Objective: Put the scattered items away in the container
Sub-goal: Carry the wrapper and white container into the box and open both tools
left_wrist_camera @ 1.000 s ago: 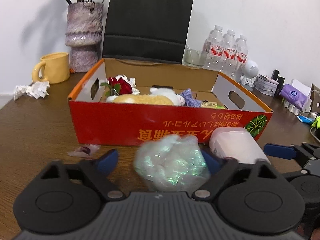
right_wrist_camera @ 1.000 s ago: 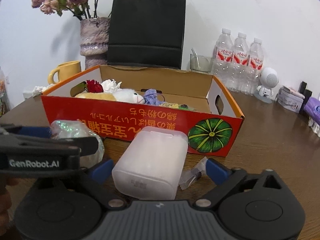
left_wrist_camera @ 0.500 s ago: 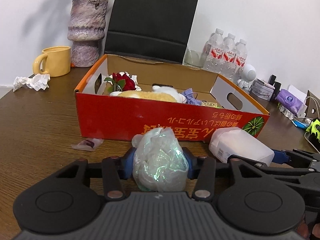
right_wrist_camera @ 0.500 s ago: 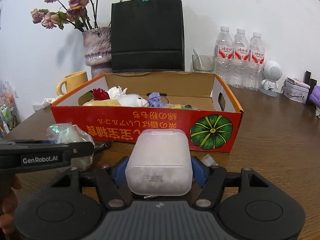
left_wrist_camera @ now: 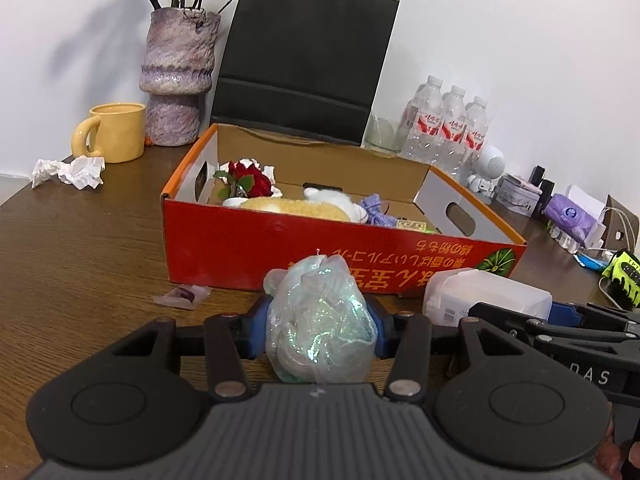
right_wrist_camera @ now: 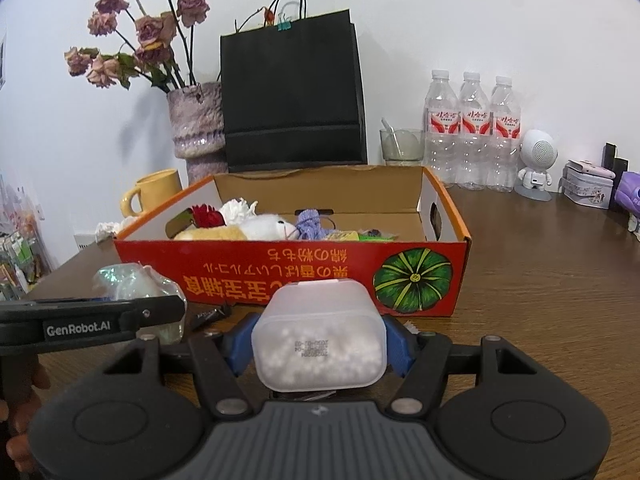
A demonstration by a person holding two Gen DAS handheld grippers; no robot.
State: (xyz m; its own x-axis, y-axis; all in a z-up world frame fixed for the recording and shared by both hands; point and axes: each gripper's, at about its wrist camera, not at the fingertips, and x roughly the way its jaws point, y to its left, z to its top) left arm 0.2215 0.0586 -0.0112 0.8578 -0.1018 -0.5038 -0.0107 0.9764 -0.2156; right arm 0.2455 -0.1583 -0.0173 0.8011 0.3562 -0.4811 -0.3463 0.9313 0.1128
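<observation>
An open red cardboard box [left_wrist_camera: 280, 248] [right_wrist_camera: 248, 258] stands on the wooden table with a red rose, a plush toy and other small items inside. In front of it my left gripper [left_wrist_camera: 318, 332] is shut on a crumpled iridescent plastic bundle [left_wrist_camera: 320, 328], which shows at the left of the right wrist view [right_wrist_camera: 132, 286] too. My right gripper [right_wrist_camera: 318, 346] is shut on a frosted white plastic container [right_wrist_camera: 320, 340], also seen at the right of the left wrist view [left_wrist_camera: 480, 292]. Both blue pads press on their loads.
A small purple wrapper [left_wrist_camera: 184, 294] lies left of the box front. Crumpled paper [left_wrist_camera: 68, 170], a yellow mug [left_wrist_camera: 114, 132], a vase [left_wrist_camera: 176, 80], a black paper bag [left_wrist_camera: 304, 64] and water bottles [right_wrist_camera: 472, 132] stand behind. Clutter lines the right edge [left_wrist_camera: 572, 216].
Both grippers closed from open onto their items: the left on the iridescent bundle, the right on the white container. The right gripper rose slightly with its load.
</observation>
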